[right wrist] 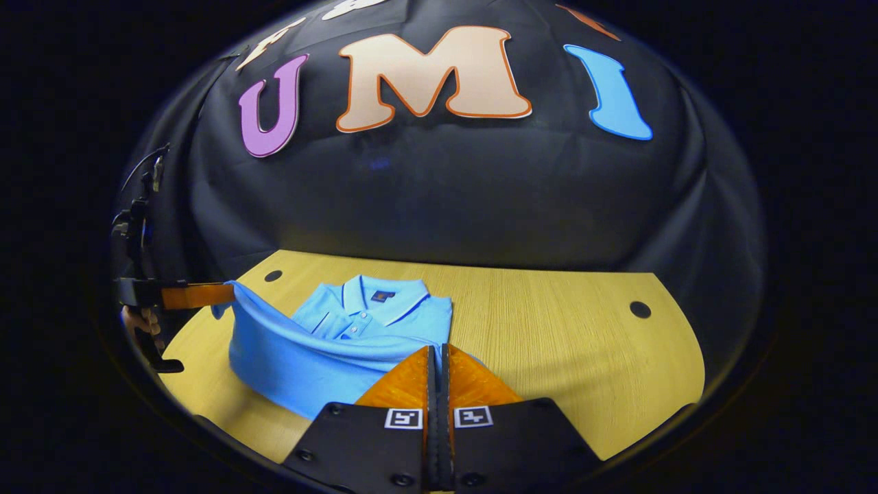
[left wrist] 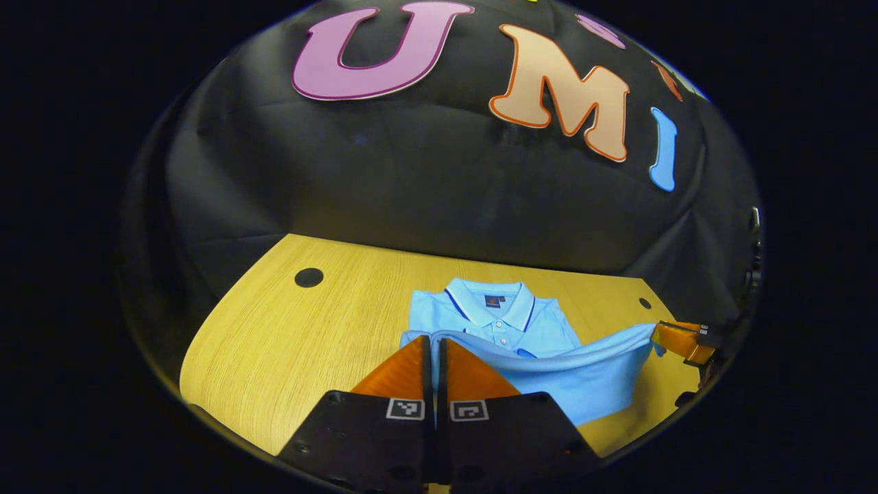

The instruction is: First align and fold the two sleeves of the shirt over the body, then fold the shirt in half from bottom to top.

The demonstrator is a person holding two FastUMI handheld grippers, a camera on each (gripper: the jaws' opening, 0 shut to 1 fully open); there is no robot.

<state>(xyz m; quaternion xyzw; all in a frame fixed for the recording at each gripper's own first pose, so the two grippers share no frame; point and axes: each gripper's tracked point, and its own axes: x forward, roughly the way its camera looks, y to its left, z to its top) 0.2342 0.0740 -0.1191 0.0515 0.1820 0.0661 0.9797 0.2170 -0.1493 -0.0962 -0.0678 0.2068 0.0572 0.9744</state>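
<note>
hem of the shirt (left wrist: 549,370) held up over the desk (left wrist: 288,343)
left tool (left wrist: 433,343) and right tool (right wrist: 437,351) each pinch a hem corner (fingers pressed together), collar end lying flat on the desk.

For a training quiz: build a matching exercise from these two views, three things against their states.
Things:
1. shirt hem
2. collar
3. table
4. left hand-held gripper

States:
A. lying flat at the far end of the shirt
B. lifted off the table, stretched between two grippers
C. shut on the shirt's bottom edge
D. bare wood with round dark holes

Pairs: 1-B, 2-A, 3-D, 4-C
</note>
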